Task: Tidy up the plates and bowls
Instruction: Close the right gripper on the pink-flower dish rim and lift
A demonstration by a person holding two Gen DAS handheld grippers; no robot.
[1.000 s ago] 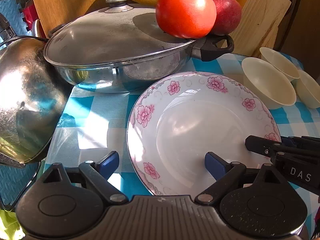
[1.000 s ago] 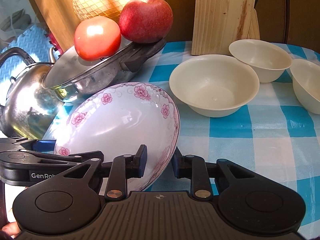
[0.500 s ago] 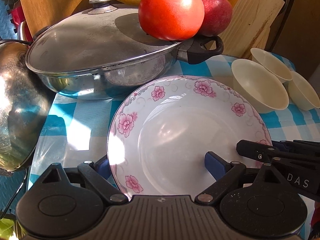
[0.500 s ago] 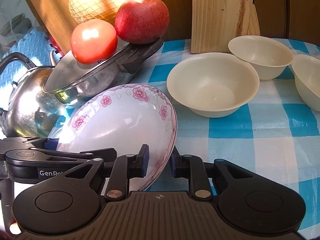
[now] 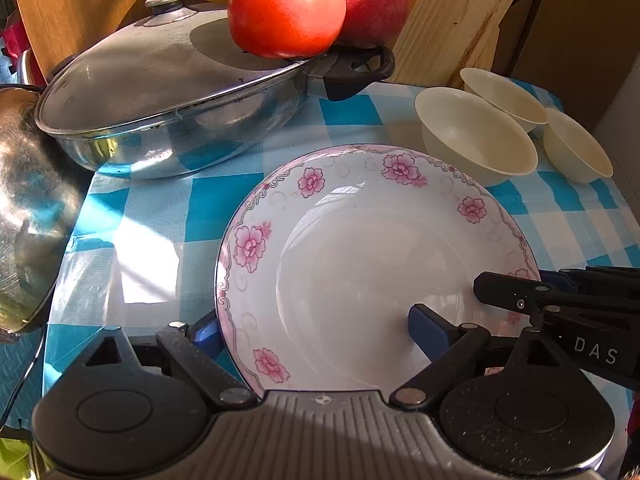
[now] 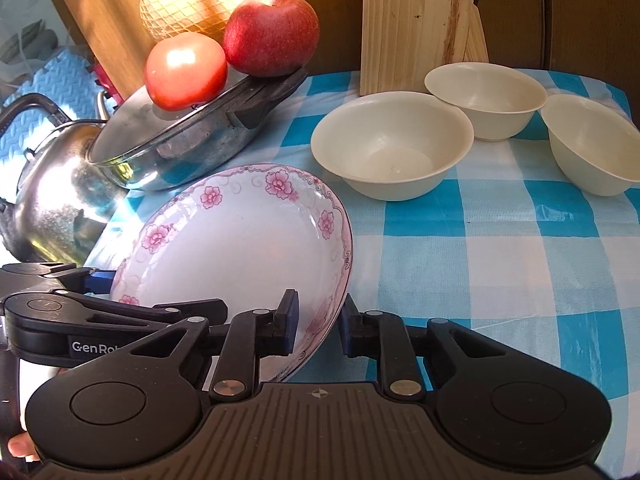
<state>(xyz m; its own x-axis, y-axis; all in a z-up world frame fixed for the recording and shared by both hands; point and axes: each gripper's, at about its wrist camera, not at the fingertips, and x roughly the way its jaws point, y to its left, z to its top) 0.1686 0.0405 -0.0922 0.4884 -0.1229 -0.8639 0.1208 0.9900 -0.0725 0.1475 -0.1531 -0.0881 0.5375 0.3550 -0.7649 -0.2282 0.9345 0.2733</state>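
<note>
A white plate with pink flowers (image 6: 240, 248) hangs tilted over the blue checked tablecloth (image 6: 500, 260). My right gripper (image 6: 318, 320) is shut on its near right rim. My left gripper (image 5: 316, 330) stands wide open astride the plate (image 5: 360, 264): one blue pad (image 5: 428, 328) lies over the plate's inside, and the other pad (image 5: 204, 332) is half hidden under the left rim. Three cream bowls stand on the cloth at the back right: a large one (image 6: 392, 152) and two smaller ones (image 6: 486, 96) (image 6: 592, 140).
A lidded steel pan (image 5: 172, 92) behind the plate carries a tomato (image 5: 286, 4) and an apple (image 5: 372, 0). A steel kettle (image 6: 52, 188) stands at the left. Wooden boards (image 6: 416, 20) lean at the back. The table's edge runs close behind the bowls.
The plate's left rim now covers my left gripper's left pad, which stood apart from it a second ago. The right gripper keeps its hold.
</note>
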